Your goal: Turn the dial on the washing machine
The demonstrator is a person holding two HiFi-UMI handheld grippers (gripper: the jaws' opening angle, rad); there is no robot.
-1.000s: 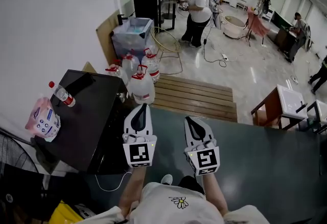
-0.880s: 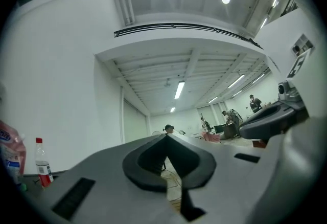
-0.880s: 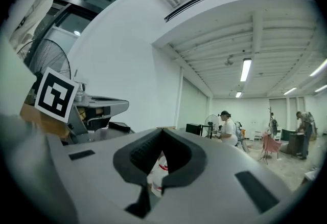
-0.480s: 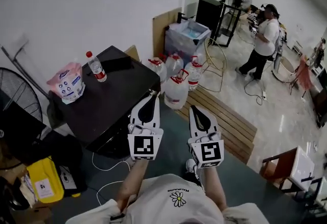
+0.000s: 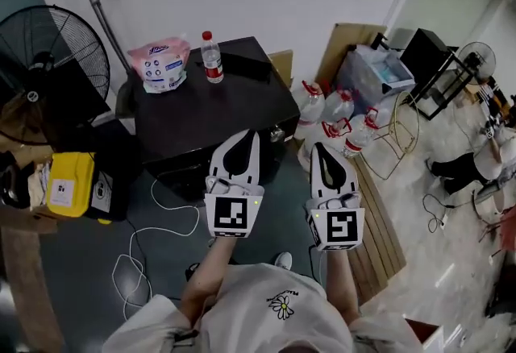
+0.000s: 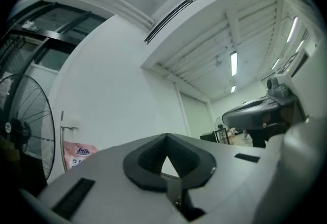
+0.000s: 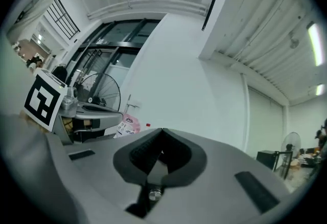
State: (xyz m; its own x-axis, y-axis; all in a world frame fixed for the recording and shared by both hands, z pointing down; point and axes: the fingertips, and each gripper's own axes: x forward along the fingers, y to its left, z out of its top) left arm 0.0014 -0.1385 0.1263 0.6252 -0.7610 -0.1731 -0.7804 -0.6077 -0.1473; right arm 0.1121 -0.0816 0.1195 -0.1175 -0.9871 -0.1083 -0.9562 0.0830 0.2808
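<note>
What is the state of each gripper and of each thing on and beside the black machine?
left gripper: shut, empty.
right gripper: shut, empty.
washing machine: untouched by either gripper; dial cannot be made out.
bottle: upright on the machine, red cap on.
pink bag: standing on the machine.
water jugs: upright on the floor.
fan: running or not, cannot tell.
</note>
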